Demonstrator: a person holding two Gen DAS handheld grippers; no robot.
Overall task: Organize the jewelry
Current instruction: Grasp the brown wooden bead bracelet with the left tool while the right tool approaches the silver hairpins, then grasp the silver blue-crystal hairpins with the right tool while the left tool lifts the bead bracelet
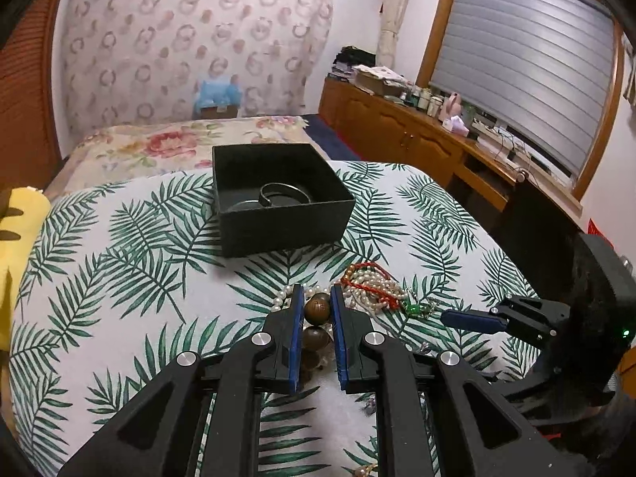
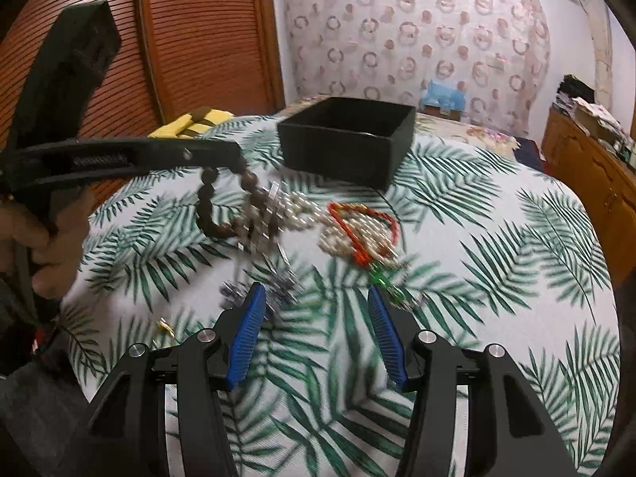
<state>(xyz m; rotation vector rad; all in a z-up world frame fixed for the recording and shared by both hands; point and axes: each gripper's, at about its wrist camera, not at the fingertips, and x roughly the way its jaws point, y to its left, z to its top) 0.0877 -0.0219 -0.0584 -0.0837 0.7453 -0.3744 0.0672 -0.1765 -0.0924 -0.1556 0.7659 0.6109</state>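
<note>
Brown beads: the left wrist view shows the brown bead bracelet (image 1: 318,310) pinched between the blue pads of the left tool (image 1: 317,307), just above the leaf-print cloth (image 1: 119,278).
Left tool: closed tight on one big bead, more beads hang under it.
Black box (image 1: 278,194): sits at the far edge of the cloth, with a thin metal bangle (image 1: 284,194) inside.
Pearl and red string pile (image 1: 373,288): lies on the cloth just right of the left tool, touching a green charm (image 1: 413,309).
Right tool (image 2: 316,334): the right wrist view shows it open wide, holding nothing, above the near edge of the cloth.
Bracelet in this view: it dangles from the left tool, a blurry loop, above the cloth's left side.
</note>
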